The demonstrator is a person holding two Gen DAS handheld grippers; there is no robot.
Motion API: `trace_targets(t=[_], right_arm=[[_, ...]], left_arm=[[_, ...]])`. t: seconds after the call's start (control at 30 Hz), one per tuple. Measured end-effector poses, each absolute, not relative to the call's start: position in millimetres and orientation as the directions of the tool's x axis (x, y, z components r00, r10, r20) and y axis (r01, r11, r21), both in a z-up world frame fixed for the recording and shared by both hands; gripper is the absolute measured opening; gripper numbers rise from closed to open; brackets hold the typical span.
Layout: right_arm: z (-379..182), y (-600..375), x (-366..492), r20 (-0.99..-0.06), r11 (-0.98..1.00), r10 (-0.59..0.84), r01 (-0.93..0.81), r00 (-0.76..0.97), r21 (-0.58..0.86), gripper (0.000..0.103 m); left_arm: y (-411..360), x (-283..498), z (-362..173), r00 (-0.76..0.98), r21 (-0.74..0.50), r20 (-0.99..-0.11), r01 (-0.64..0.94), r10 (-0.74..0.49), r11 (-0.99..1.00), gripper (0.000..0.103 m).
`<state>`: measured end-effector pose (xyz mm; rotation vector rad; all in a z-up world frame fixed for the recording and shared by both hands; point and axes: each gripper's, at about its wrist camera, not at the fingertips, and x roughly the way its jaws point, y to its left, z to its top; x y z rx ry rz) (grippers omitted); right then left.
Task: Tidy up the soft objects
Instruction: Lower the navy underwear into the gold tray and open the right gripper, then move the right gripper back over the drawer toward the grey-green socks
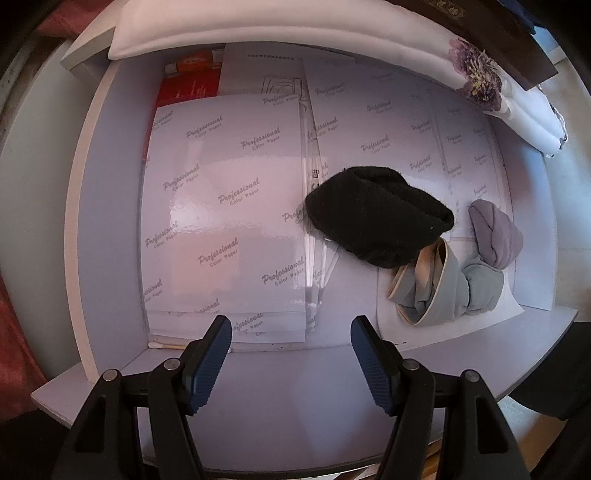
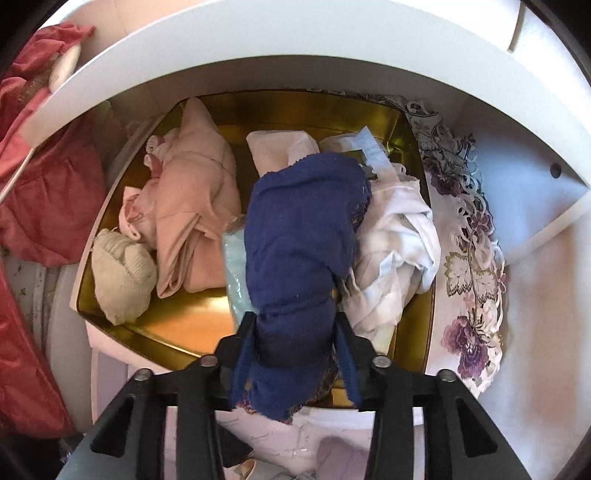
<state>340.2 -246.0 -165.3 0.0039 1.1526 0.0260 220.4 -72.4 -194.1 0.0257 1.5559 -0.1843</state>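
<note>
In the right wrist view my right gripper point(image 2: 293, 319) is shut on a dark blue knit cloth point(image 2: 303, 221), whose narrow end is pinched between the pads. The cloth drapes forward over a gold tin point(image 2: 192, 325) that holds a pink garment point(image 2: 192, 206), a cream knit piece point(image 2: 122, 273) and white garments point(image 2: 395, 236). In the left wrist view my left gripper point(image 1: 290, 325) points down, open and holding nothing. Ahead of it to the right lie a black knit piece point(image 1: 380, 214), a knotted grey-and-beige piece point(image 1: 443, 288) and a lilac piece point(image 1: 495, 232).
Glossy photo paper sheets point(image 1: 221, 206) cover the floor of the white compartment point(image 1: 110, 221). Folded white cloth point(image 1: 258, 29) lies along its far edge. An embroidered floral cloth point(image 2: 469, 258) lies right of the tin, and red fabric point(image 2: 48, 192) to its left.
</note>
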Motion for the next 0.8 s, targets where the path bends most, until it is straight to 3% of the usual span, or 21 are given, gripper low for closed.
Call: trace_targets(t=[0.1,0.8], right_arm=[[-163,-247,335,-0.911,1.0,0.022,-0.008,0.412,0.021,0.062],[-143,-261,250,-0.872,0.996,0.019,0.062,0.489,0.056,0.077]], left_arm=[[-70,219,-193,0.006,-0.098,-0.995,0.129,-0.099,0.987,0.068],[-68,216,-187,0.031,-0.088,-0.995,0.121,-0.092,0.989,0.068]])
